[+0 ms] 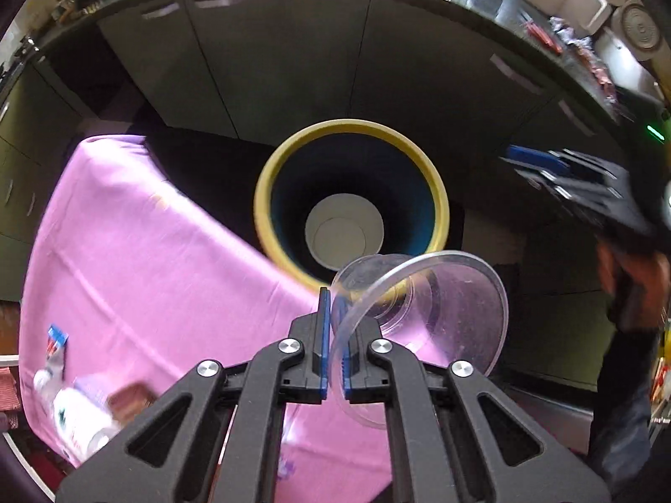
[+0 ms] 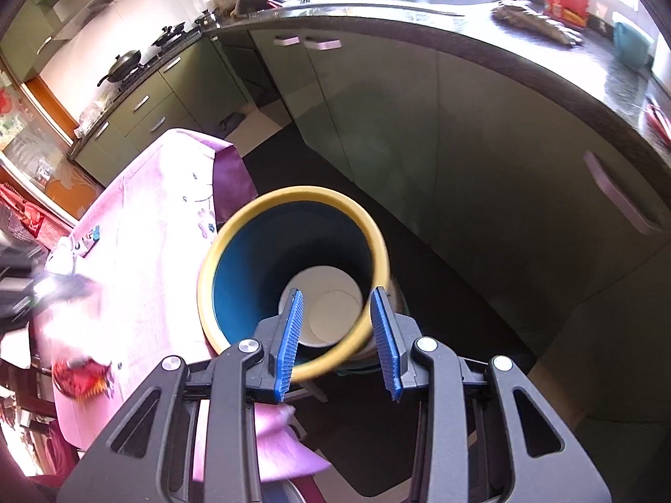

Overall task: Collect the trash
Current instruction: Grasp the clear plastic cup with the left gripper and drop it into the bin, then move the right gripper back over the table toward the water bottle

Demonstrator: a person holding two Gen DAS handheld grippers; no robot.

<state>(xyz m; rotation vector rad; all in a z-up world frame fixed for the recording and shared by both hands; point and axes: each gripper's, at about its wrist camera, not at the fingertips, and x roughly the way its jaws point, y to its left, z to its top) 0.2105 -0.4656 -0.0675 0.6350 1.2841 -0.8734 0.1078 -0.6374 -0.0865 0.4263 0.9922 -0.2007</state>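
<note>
Just above the near rim of the trash bin (image 1: 351, 201), the left hand-held gripper (image 1: 334, 337) is pinching the edge of a clear plastic cup (image 1: 423, 314) between its blue pads, the cup tipping sideways with its wide mouth facing right of the bin's centre. Only a thin strip of wall is being held, so the cup is looking prone to slip or twist out early; since it is hanging over the bin's near lip rather than over the middle, it could strike the yellow rim and bounce to the floor. The cup is looking transparent, thin and lightly smudged, with a stepped base showing through the side.

Over the same bin, the right hand-held gripper (image 2: 337, 339) is hovering with its jaws spread wide and nothing between them. Down inside the bin's blue interior, a white paper cup (image 2: 323, 310) is lying at the bottom. Left of the bin, the table (image 1: 138, 260) under a pink cloth is carrying more litter: a plastic bottle (image 1: 79, 415) and a red wrapper (image 2: 79, 379). Beyond the bin, green kitchen cabinets (image 2: 377, 96) are standing.
</note>
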